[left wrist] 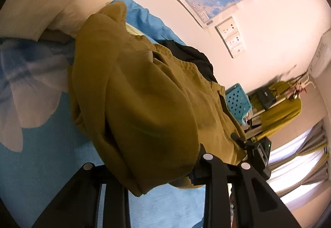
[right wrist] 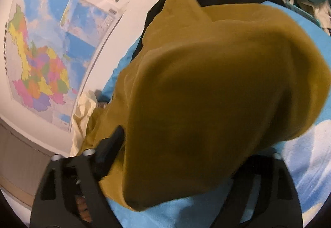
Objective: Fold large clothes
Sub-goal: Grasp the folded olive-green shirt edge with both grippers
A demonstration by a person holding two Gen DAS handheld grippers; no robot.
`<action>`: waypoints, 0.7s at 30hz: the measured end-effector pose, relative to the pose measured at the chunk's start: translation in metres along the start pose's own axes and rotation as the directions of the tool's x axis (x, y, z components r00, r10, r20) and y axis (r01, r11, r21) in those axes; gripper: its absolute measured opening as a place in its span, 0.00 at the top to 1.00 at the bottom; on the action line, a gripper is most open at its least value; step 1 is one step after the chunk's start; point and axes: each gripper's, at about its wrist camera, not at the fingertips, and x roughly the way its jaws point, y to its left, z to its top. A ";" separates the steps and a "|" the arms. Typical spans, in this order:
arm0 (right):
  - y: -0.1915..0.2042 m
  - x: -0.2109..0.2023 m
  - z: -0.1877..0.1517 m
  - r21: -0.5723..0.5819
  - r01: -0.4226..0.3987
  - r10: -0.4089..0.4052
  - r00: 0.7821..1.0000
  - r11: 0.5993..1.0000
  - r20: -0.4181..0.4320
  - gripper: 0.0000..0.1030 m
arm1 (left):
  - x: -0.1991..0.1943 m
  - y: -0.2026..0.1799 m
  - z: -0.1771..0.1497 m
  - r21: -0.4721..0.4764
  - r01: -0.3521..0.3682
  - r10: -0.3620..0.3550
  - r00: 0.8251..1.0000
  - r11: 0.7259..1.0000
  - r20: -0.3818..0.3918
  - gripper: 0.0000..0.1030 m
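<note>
Mustard garment [left wrist: 144, 93] is slumping soft on the bed [left wrist: 51, 155]; left gripper [left wrist: 157, 168] pinching its hem, right gripper [right wrist: 186, 157] spread wide around a fold.

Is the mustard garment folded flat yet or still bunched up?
Still bunched: the mustard garment lies in a rumpled, layered heap on the blue bedsheet, with uneven folds.
</note>
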 end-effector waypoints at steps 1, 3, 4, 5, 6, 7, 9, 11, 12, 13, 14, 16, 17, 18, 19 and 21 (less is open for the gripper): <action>0.002 0.000 0.000 -0.008 0.001 -0.001 1.000 1.000 -0.001 0.12 | 0.000 0.000 0.001 0.013 0.002 -0.002 1.000 1.000 -0.003 0.72; 0.006 0.004 0.004 -0.015 0.007 -0.007 1.000 1.000 0.007 0.18 | 0.000 0.002 0.002 0.031 0.005 -0.004 1.000 1.000 -0.018 0.70; 0.008 0.004 0.006 -0.026 0.015 -0.014 1.000 1.000 0.016 0.37 | 0.001 0.003 0.002 0.026 0.010 -0.010 1.000 1.000 -0.025 0.69; 0.008 0.004 0.007 -0.035 0.037 -0.037 0.999 0.999 0.024 0.53 | 0.001 0.006 0.003 0.017 0.012 -0.011 0.999 1.000 -0.037 0.66; 0.006 0.004 0.009 -0.036 0.034 -0.033 0.999 0.999 0.024 0.57 | -0.001 0.010 0.004 0.002 0.029 -0.029 0.999 1.000 -0.045 0.64; 0.003 0.002 0.010 -0.029 0.013 -0.013 1.000 0.999 0.023 0.60 | -0.001 0.010 0.004 -0.001 0.035 -0.035 0.998 0.999 -0.050 0.62; 0.001 0.000 0.010 -0.028 -0.005 0.006 1.000 1.000 0.020 0.62 | -0.003 0.011 0.004 -0.002 0.038 -0.038 0.998 0.999 -0.058 0.58; 0.000 -0.002 0.009 -0.035 -0.020 0.021 0.999 0.999 0.025 0.63 | -0.006 0.012 0.003 0.010 0.033 -0.032 0.998 0.999 -0.060 0.55; -0.001 -0.002 0.009 -0.030 -0.027 0.028 0.999 0.999 0.024 0.63 | -0.008 0.012 0.001 0.022 0.035 -0.034 0.998 0.999 -0.058 0.51; -0.002 -0.001 0.009 -0.024 -0.034 0.034 0.999 0.999 0.019 0.63 | -0.008 0.014 0.000 0.029 0.045 -0.043 0.998 0.999 -0.056 0.49; -0.002 0.000 0.009 -0.024 -0.034 0.035 0.999 0.999 0.016 0.62 | -0.009 0.018 -0.002 0.007 0.059 -0.059 0.997 0.998 -0.053 0.47; -0.004 0.001 0.011 -0.019 -0.041 0.041 0.999 0.999 0.005 0.60 | -0.011 0.022 -0.004 -0.028 0.080 -0.081 0.996 0.996 -0.036 0.41; -0.004 0.001 0.011 -0.018 -0.041 0.041 0.999 0.999 0.000 0.59 | -0.013 0.023 -0.006 -0.040 0.090 -0.091 0.996 0.995 -0.025 0.33; -0.005 0.002 0.012 -0.014 -0.046 0.046 0.999 0.999 -0.002 0.58 | -0.014 0.024 -0.008 -0.049 0.085 -0.086 0.996 0.995 -0.010 0.20; -0.006 0.002 0.011 -0.011 -0.052 0.052 0.999 0.999 -0.003 0.54 | -0.017 0.025 -0.011 -0.061 0.071 -0.071 0.997 0.996 0.010 0.17; -0.007 0.003 0.011 -0.006 -0.066 0.066 0.998 0.998 -0.010 0.49 | -0.019 0.027 -0.013 -0.063 0.070 -0.068 0.997 0.996 0.022 0.17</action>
